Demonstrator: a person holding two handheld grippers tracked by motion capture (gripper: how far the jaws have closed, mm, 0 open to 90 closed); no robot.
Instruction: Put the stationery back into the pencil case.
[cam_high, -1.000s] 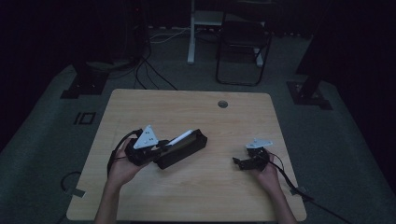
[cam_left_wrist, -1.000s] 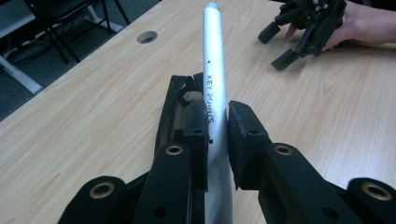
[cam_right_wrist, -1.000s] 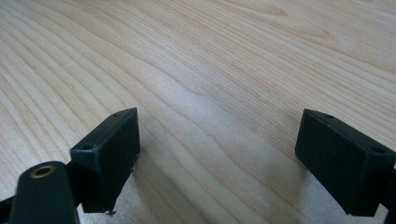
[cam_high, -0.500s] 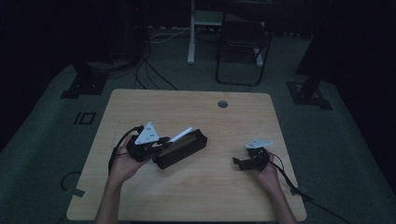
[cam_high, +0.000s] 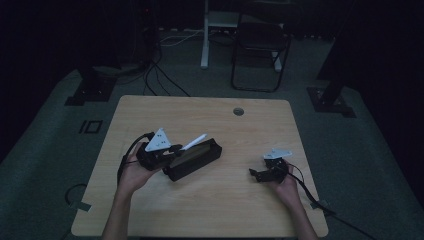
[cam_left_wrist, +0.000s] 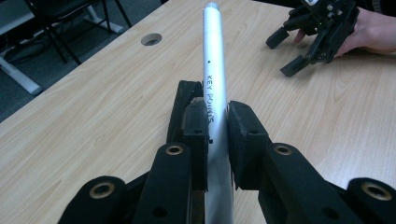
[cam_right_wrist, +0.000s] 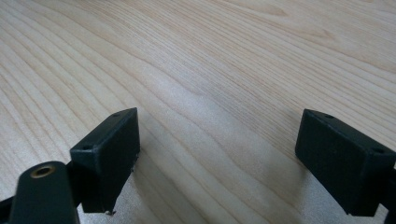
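Note:
My left gripper (cam_high: 175, 150) (cam_left_wrist: 216, 114) is shut on a silver pen (cam_left_wrist: 212, 51) with "KEY POINTS" written along its barrel. The pen (cam_high: 194, 142) points up and away to the right, just above a long black case (cam_high: 195, 161) that lies on the wooden table (cam_high: 200, 210). Part of that case (cam_left_wrist: 180, 100) shows behind the jaws in the left gripper view. My right gripper (cam_high: 257, 175) (cam_right_wrist: 233, 140) rests low on the table at the right, open, with bare wood between its jaws. It also appears far off as a gripper (cam_left_wrist: 284, 55) in a hand (cam_left_wrist: 373, 32).
A round cable hole (cam_high: 238, 111) (cam_left_wrist: 151, 38) sits near the table's far edge. Beyond the table stand a dark chair (cam_high: 260, 45) and a white post (cam_high: 205, 35), with black stand bases (cam_high: 87, 92) on the floor at either side. Cables trail from both grippers.
My left gripper with the pen has edged slightly away from the table's front edge. The right gripper has stayed where it was.

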